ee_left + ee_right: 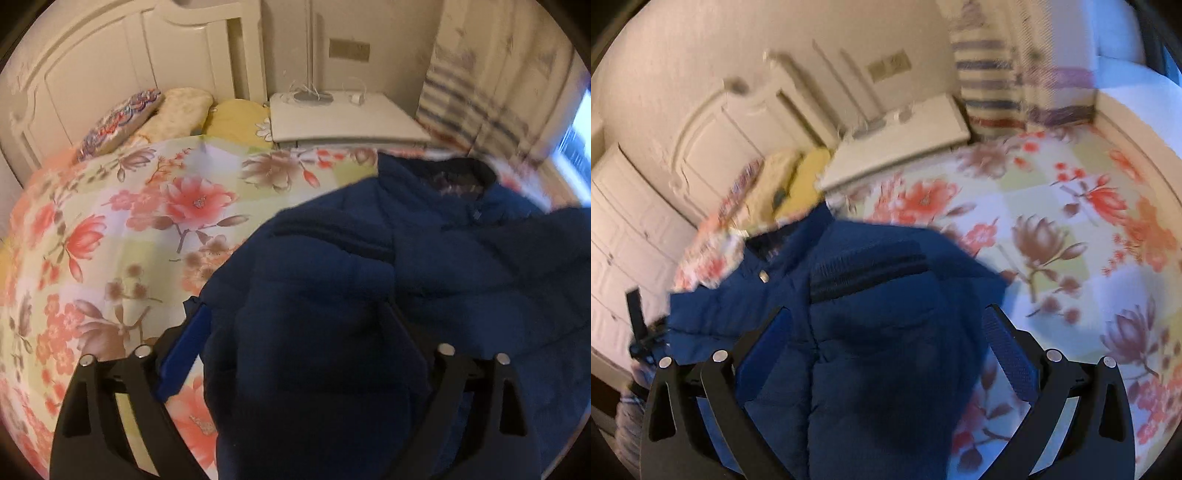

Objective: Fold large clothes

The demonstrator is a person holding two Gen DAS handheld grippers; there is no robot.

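The dark navy quilted puffer jacket (pixel 424 258) lies on the bed, spread over the floral bedspread of pink and brown blossoms on pale green and white squares (pixel 140 229). Its collar (pixel 461 181) points toward the far edge of the bed. In my right wrist view the same jacket (pixel 849 295) shows a black zipper band (pixel 868 273) and a small metal snap (pixel 762 275) near the neck opening.

My left gripper (pixel 295 325) straddles a puffy fold of the jacket. One blue-padded finger (pixel 184 354) stands clear on the bedspread side, while the other black finger (pixel 402 332) lies against the fabric. The fingers stand partly apart; whether they pinch the fold I cannot tell.

My right gripper (pixel 886 325) likewise has a bulge of jacket between its fingers. Both blue pads (pixel 1008 354) stand apart on either side of the padding, roughly half spread; a firm grip is not visible through the blur.

Beyond the jacket, at the head of the bed, rest a patterned cushion in blue and red (pixel 118 122), a cream pillow (pixel 177 110) and a yellow pillow (pixel 236 118) against the white panelled headboard (pixel 110 55). Beside the bed stands a white nightstand (pixel 340 118) carrying a lamp base (pixel 314 96) and cable. A striped curtain (pixel 480 92) hangs to its side.
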